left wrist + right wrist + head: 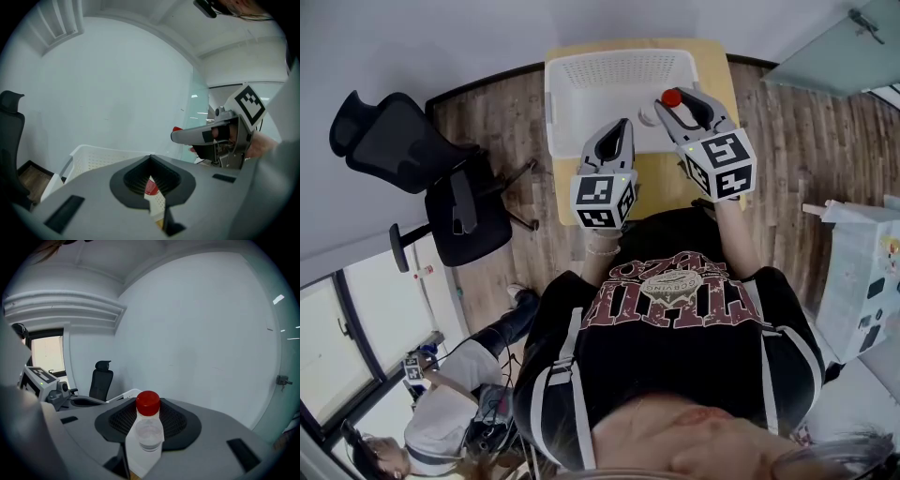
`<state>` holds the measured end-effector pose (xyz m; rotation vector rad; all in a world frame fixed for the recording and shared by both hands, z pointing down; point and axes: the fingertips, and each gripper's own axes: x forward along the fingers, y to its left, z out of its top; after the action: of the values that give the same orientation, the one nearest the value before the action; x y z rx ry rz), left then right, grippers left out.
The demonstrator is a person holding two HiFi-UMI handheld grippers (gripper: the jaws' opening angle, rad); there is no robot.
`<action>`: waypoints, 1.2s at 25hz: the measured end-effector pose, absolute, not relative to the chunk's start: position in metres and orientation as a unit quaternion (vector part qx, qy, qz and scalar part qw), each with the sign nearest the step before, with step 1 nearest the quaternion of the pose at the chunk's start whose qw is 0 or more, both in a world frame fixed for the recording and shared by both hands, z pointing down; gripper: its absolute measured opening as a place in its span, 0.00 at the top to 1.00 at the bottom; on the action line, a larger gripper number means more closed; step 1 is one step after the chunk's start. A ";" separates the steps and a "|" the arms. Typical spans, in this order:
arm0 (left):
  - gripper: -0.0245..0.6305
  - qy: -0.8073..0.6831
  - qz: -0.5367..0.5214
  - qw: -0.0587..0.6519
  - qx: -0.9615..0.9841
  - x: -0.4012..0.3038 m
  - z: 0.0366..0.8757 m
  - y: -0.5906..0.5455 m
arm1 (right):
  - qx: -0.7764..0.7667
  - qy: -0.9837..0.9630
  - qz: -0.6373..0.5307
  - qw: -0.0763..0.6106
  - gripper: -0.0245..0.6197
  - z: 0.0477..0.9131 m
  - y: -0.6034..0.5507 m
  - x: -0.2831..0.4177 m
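obs, left to right.

- far left: black office chair [431,178] on the wood floor, well apart from the work.
- left tongs [624,125]: tips pressed together and nothing clamped. in the left gripper view a narrow slit behind the tips shows a bit of red and some perforated white wall (too small to say what the red is). these tongs hang just in front of the basket's near wall, idle.
- centre: white perforated basket [551,94] on the light wood worktop [661,178]. what shows of its floor looks bare.
- right tongs [675,101]: clamped on a small clear bottle [149,434] with a red cap [148,404]. the bottle lies along the jaws, cap toward the tips and body back toward the camera. in the head view the cap sits over the basket's near right corner. i cannot tell whether the bottle is clear of the rim.

judgement: the step in hand reads as carrying, with the bottle gripped and held at the basket's edge and not resting on anything i can see. the bottle is smooth and held at its sides, so it could slip or swing. any move from here calls for a steady squeeze from the right tongs, a level wrist, and attention to the near rim. the left tongs need only keep out of the way.
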<state>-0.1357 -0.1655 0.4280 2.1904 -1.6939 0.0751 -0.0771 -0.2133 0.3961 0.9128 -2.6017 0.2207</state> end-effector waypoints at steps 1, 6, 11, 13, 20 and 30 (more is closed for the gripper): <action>0.89 -0.600 0.027 0.185 0.778 -0.134 0.428 -0.165 | 0.325 -0.924 0.077 0.185 0.71 0.394 -0.212 -0.075; 0.89 -0.595 0.028 0.184 0.782 -0.126 0.428 -0.164 | 0.328 -0.926 0.070 0.171 0.71 0.380 -0.209 -0.066; 0.89 -0.590 0.031 0.183 0.785 -0.116 0.426 -0.165 | 0.334 -0.927 0.063 0.157 0.71 0.366 -0.208 -0.055; 0.89 -0.589 0.031 0.182 0.787 -0.114 0.426 -0.165 | 0.335 -0.928 0.060 0.152 0.71 0.361 -0.207 -0.052; 0.89 -0.583 0.034 0.184 0.791 -0.107 0.427 -0.167 | 0.342 -0.929 0.056 0.133 0.71 0.344 -0.207 -0.042; 0.89 -0.575 0.035 0.182 0.797 -0.097 0.425 -0.172 | 0.353 -0.928 0.045 0.114 0.71 0.323 -0.207 -0.026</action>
<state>-0.0967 -0.1718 0.4250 2.2495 -1.6241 0.0990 -0.0260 -0.2069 0.3234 1.0348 -2.7190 0.1309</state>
